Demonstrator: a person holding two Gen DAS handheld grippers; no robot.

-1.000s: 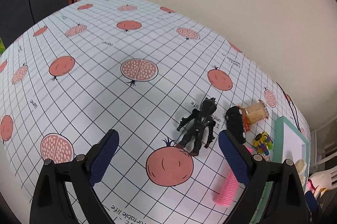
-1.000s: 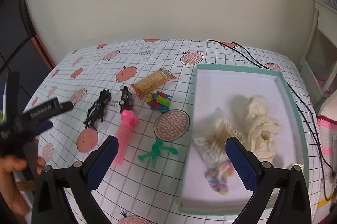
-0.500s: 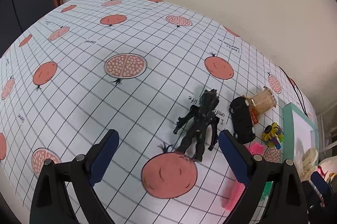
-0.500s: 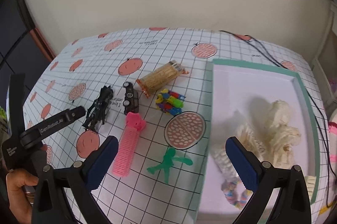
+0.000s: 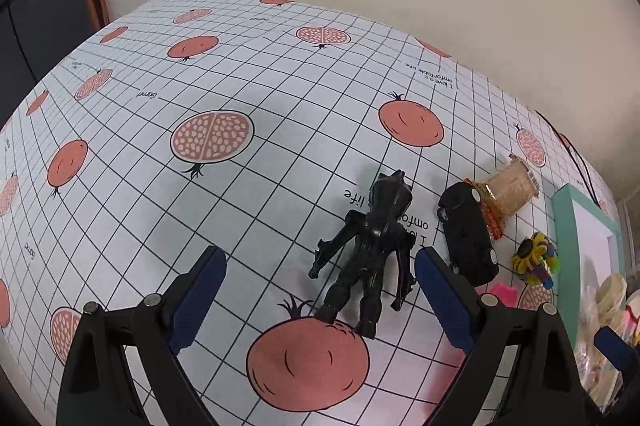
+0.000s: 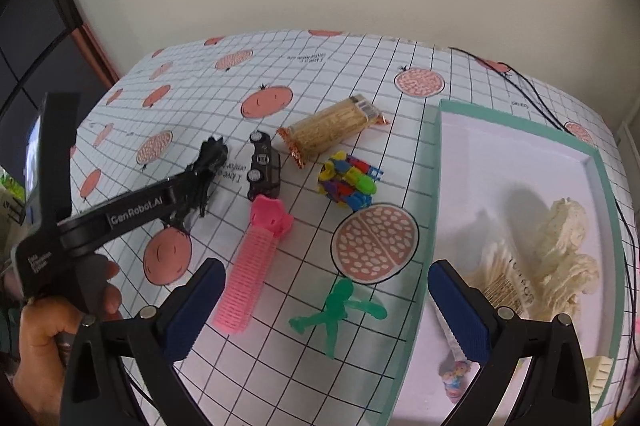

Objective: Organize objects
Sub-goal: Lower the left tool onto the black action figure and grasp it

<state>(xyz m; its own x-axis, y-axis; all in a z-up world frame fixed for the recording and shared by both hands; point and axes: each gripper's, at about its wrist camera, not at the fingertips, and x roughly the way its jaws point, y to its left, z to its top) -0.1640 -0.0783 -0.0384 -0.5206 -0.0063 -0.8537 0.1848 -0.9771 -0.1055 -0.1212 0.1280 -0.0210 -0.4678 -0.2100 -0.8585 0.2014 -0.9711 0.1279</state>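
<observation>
A black action figure (image 5: 372,250) lies on the pomegranate-print tablecloth, its legs between the tips of my open left gripper (image 5: 320,290), which touches nothing. A black toy car (image 5: 468,234) sits just right of it. In the right wrist view my right gripper (image 6: 328,306) is open above a green stick figure (image 6: 340,306). A pink hair roller (image 6: 256,266), a colourful block toy (image 6: 350,180) and a toothpick packet (image 6: 332,130) lie nearby. The black figure (image 6: 212,154) is partly hidden behind the left gripper's finger.
A teal-rimmed white tray (image 6: 432,186) at the right holds a cream fluffy item (image 6: 568,246), a packet (image 6: 504,278) and a small pastel trinket (image 6: 456,374). A black cable (image 6: 532,98) runs behind it. A hand (image 6: 48,326) grips the left tool. A wall bounds the far edge.
My left gripper has come closer to the black figure, which now sits between its tips. The right gripper has shifted left and lower, from over the tray to over the green figure.
</observation>
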